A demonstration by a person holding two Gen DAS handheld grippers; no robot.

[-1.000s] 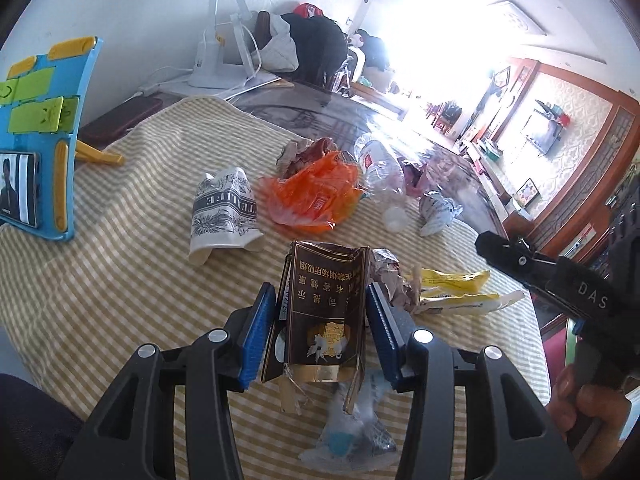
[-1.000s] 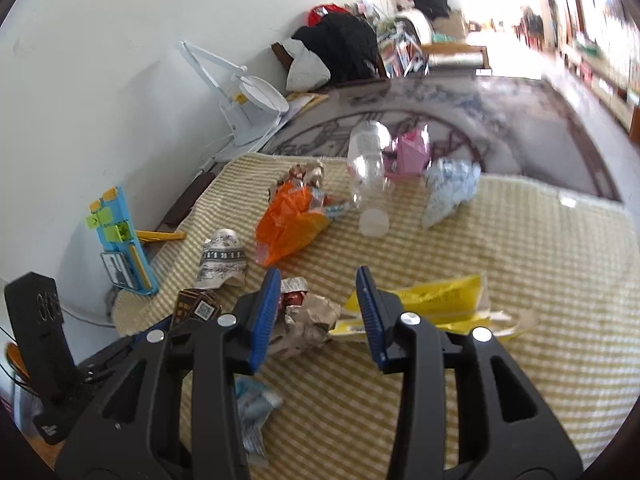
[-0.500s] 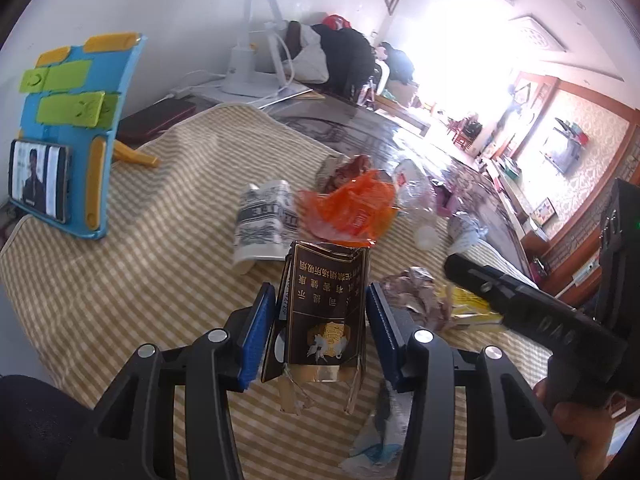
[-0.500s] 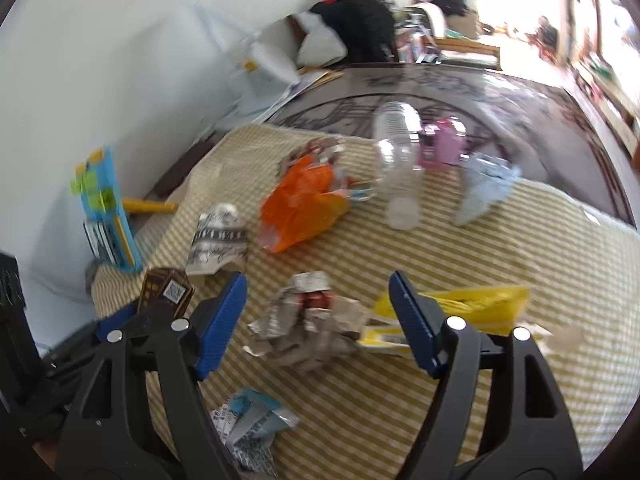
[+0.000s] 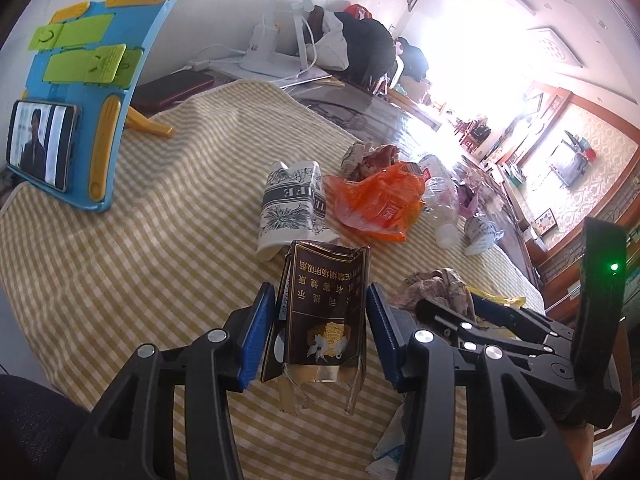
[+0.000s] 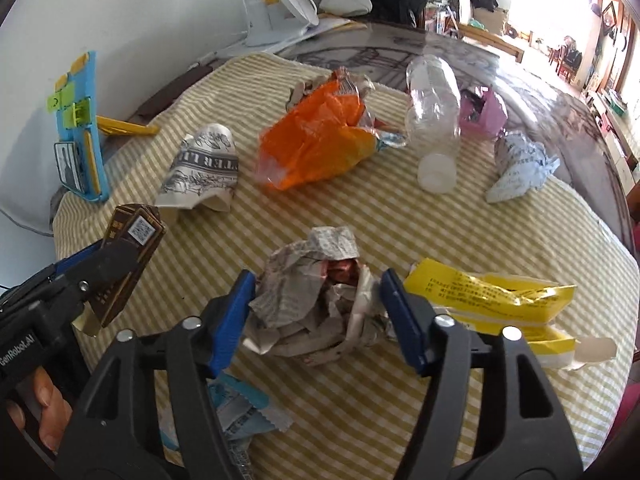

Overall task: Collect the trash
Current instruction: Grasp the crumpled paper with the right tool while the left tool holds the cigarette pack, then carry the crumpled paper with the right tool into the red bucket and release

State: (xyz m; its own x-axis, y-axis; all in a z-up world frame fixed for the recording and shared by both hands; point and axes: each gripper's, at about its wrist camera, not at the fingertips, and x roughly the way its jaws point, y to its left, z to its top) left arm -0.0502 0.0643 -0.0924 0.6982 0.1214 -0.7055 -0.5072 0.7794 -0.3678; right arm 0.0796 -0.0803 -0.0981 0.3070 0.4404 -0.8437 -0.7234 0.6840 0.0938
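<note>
My left gripper is shut on a dark brown cigarette pack and holds it above the checked cloth; the pack also shows in the right wrist view. My right gripper is open, its blue pads on either side of a crumpled newspaper ball on the cloth. It is seen from the left wrist view beside the same ball. Other trash lies around: an orange plastic bag, a printed paper cup, a clear bottle, a yellow wrapper.
A blue phone stand with a phone stands at the cloth's left edge. A pink wrapper, a pale blue crumpled paper and a blue-white wrapper also lie on the cloth. A white lamp base stands behind.
My right gripper has moved down and forward so its open pads now flank the newspaper ball. My left gripper has swung left with the pack still held.
</note>
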